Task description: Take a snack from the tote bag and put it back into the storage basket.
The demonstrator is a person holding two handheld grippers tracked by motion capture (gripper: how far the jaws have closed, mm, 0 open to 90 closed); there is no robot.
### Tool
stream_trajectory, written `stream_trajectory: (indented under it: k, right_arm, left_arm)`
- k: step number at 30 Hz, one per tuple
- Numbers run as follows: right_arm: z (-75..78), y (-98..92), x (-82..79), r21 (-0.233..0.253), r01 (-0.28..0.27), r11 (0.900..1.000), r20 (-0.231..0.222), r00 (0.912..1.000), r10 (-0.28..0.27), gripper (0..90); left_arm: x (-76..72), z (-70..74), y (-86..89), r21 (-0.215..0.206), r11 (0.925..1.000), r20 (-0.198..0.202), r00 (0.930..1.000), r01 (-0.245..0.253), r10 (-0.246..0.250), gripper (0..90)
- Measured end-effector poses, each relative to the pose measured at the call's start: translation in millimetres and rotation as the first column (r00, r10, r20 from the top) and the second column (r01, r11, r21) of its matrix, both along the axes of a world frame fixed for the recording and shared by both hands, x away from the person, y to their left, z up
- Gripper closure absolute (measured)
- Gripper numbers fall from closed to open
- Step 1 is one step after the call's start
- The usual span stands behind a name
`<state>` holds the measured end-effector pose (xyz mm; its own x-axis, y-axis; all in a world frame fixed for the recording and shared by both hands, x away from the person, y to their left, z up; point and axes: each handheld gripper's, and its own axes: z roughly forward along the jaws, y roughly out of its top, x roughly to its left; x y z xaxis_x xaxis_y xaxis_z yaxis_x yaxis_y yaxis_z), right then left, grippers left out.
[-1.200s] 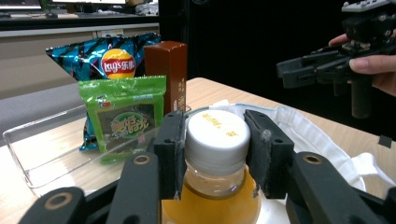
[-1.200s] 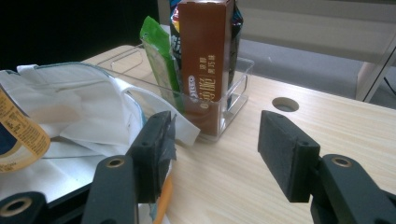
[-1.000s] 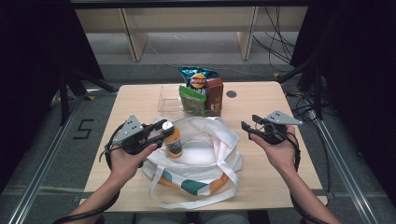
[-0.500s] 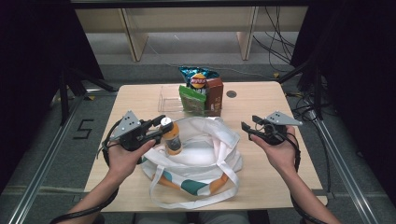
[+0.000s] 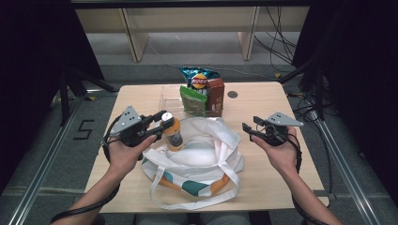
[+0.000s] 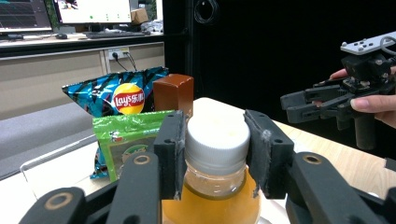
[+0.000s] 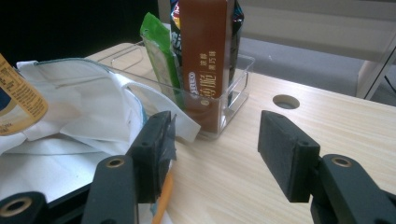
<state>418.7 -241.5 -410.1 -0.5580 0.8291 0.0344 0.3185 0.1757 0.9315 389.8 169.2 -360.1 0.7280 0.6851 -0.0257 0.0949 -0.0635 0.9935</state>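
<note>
The bottle point(image 5: 171, 132) stands upright, cap up, its neck clamped by the left gripper point(image 5: 159, 123); the right gripper point(image 5: 248, 128) gapes wide, touching nothing.

Wood table point(image 5: 263, 101), tote bag point(image 5: 197, 159), clear bin point(image 5: 171, 97)

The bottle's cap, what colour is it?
White, on the bottle of amber drink; the left gripper view shows the cap best.

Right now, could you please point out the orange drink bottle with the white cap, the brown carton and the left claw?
orange drink bottle with the white cap point(image 6: 216, 140): left gripper view, cap.
brown carton point(image 7: 205, 60): right gripper view, front face.
left claw point(image 5: 162, 123): high view, between fingertips.
</note>
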Motion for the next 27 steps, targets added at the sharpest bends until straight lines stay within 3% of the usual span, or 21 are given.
stream_trajectory:
  k: [11,13,16,19,22,27]
  right_arm:
    - [0.5,0.3,-1.5,0.007,0.021,1.000,-0.014,0.9997,-0.021,45.4]
    - [-0.8,0.4,0.2,0.010,0.022,1.000,0.017,0.9996,-0.022,45.4]
    - [0.2,0.7,-1.3,0.014,0.017,1.000,-0.018,0.9997,-0.017,45.4]
    - [-1.3,0.4,0.7,0.011,0.019,1.000,0.022,0.9996,-0.019,45.3]
    - [-0.5,0.3,-0.7,0.004,0.021,1.000,-0.003,0.9998,-0.021,45.3]
    - [-1.5,0.5,0.1,0.006,0.027,1.000,0.017,0.9995,-0.027,45.4]
  left_arm:
    - [4.9,9.9,1.3,-0.003,1.0000,0.014,0.9999,-0.009,0.009,59.2]
    - [5.9,11.5,1.5,-0.008,0.9999,0.014,0.9998,-0.012,0.012,59.2]
    - [7.3,14.1,1.8,-0.008,0.9999,0.020,0.9997,-0.011,0.011,59.2]
    - [8.4,16.3,1.4,-0.011,0.9999,0.024,0.9996,-0.012,0.012,59.2]
    - [9.5,18.3,0.5,-0.015,0.9998,0.025,0.9996,-0.013,0.013,59.2]
    - [11.4,21.3,0.7,-0.018,0.9997,0.032,0.9994,-0.015,0.015,59.2]
